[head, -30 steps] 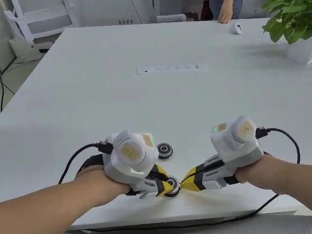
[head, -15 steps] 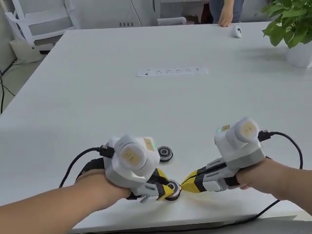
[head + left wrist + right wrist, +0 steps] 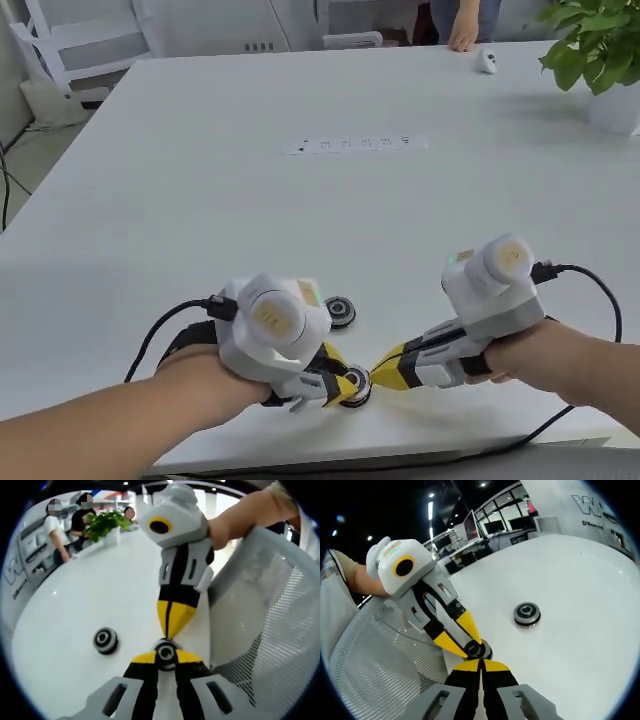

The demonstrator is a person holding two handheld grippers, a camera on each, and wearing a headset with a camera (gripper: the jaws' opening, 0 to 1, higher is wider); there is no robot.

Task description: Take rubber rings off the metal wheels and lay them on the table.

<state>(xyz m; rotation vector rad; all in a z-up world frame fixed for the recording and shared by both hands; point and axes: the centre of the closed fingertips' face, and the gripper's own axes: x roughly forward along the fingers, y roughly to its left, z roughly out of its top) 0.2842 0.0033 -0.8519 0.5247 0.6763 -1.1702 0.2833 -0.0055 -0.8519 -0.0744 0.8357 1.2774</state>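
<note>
A small metal wheel with a black rubber ring sits near the table's front edge, and my left gripper is shut on it, a yellow tip on either side. My right gripper comes in from the right with its jaws shut together. Its tip touches the wheel's rubber rim; I cannot tell whether it pinches the ring. A second wheel with its black ring on lies flat on the table just behind, apart from both grippers.
A white power strip lies mid-table. A potted plant stands at the far right, with a small white object and a person's hand at the far edge. A mesh chair is below the front edge.
Both grippers stay at the wheel by the front edge, the right one's body a little further right. The view has shifted slightly.
</note>
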